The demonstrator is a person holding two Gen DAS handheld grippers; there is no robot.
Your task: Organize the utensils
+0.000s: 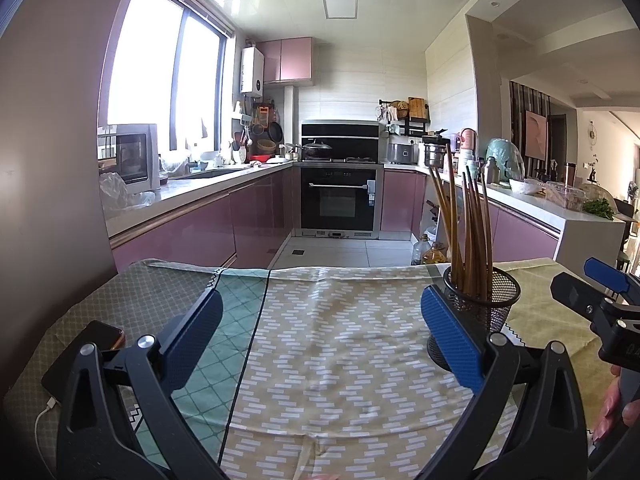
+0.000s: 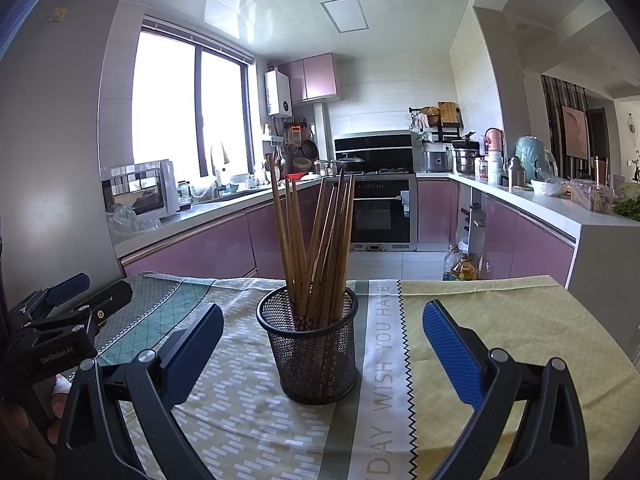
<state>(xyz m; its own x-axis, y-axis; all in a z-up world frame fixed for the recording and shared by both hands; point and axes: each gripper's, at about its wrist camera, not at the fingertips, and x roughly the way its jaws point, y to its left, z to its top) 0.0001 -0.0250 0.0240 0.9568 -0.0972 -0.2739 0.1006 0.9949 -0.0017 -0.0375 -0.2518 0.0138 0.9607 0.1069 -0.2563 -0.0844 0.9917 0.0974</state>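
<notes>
Chopsticks (image 2: 316, 236) in mesh cup (image 2: 310, 350), mid frame.
My left gripper (image 1: 322, 328) & right gripper (image 2: 324, 344): both wide open, holding nothing.

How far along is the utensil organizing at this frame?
It looks done or nearly so: the chopsticks stand bundled in the mesh cup on the tablecloth, none loose. Nothing is in hand: the left gripper and right gripper both have open, empty jaws. No remaining step shows.
</notes>
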